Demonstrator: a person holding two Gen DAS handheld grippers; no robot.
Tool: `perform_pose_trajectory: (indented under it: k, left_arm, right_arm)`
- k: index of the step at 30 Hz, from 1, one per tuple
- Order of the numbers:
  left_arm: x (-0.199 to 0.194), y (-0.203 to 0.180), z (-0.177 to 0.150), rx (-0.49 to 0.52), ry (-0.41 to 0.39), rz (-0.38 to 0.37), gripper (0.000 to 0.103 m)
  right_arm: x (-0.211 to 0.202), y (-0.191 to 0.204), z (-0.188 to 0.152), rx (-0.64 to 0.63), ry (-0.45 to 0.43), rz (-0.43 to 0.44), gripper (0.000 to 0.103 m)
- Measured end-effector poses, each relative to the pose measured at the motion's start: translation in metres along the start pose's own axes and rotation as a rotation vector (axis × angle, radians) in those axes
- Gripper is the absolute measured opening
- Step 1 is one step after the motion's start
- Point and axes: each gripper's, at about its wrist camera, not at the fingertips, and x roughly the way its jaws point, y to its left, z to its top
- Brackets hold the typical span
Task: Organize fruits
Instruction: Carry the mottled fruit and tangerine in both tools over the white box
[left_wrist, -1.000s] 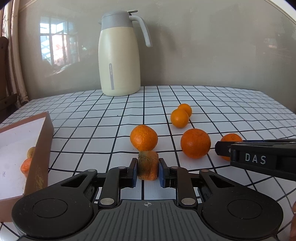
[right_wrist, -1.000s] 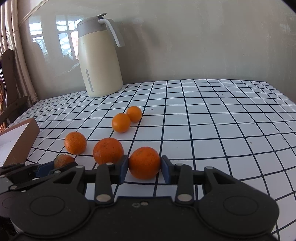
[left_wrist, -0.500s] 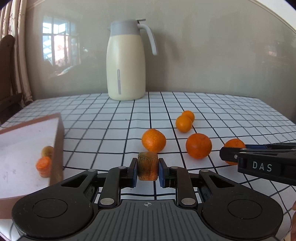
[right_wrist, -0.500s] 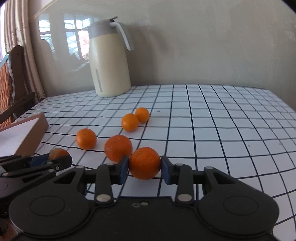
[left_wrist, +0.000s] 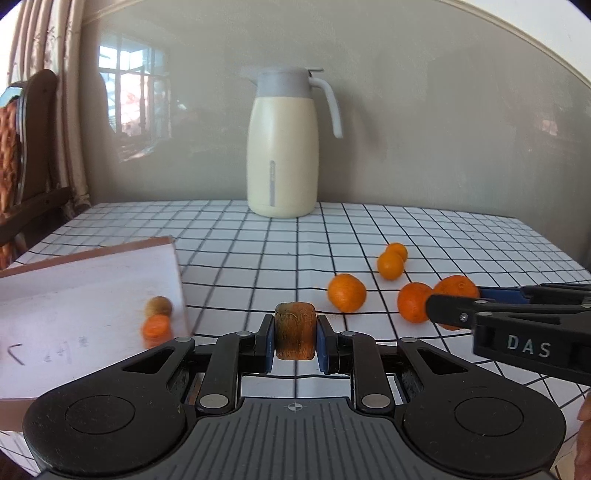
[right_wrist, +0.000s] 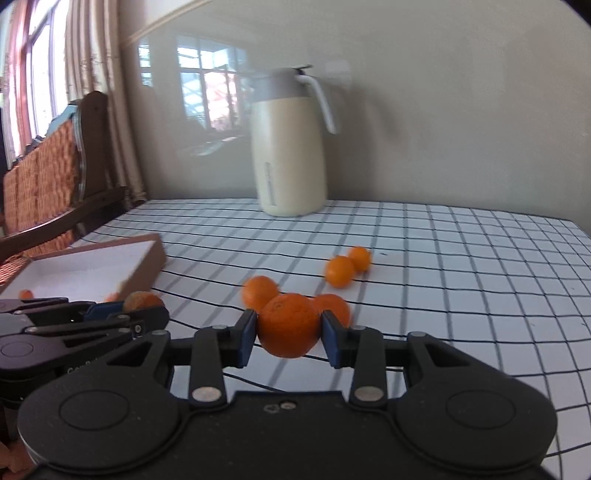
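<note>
My left gripper (left_wrist: 294, 339) is shut on a brownish-orange fruit (left_wrist: 295, 334), squeezed flat, held above the table beside the box. My right gripper (right_wrist: 289, 332) is shut on a round orange (right_wrist: 289, 324), lifted off the table; it also shows in the left wrist view (left_wrist: 456, 286). The shallow brown box (left_wrist: 92, 295) with a white inside lies at the left and holds a small brown fruit (left_wrist: 158, 305) and an orange piece (left_wrist: 157, 328). Several oranges lie loose on the checked cloth: one (left_wrist: 346, 292), one (left_wrist: 414, 302) and a small pair (left_wrist: 391, 260).
A cream jug (left_wrist: 282, 146) with a grey lid stands at the back of the table against the wall. A wooden chair (right_wrist: 48, 177) stands off the table's left side. The table's right edge (left_wrist: 554, 247) falls away at the far right.
Both grippers have risen and swung left toward the box, each still holding its fruit. The box now fills more of the left wrist view.
</note>
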Motion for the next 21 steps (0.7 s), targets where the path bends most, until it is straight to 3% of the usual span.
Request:
perform_pose_trajectory:
  k: [21]
  left_arm:
    - [-0.046,0.114,-0.008,-0.139,-0.059,0.196,0.023]
  right_arm:
    - [0.024,0.103,0.020,-0.070,-0.043,0.227,0.029]
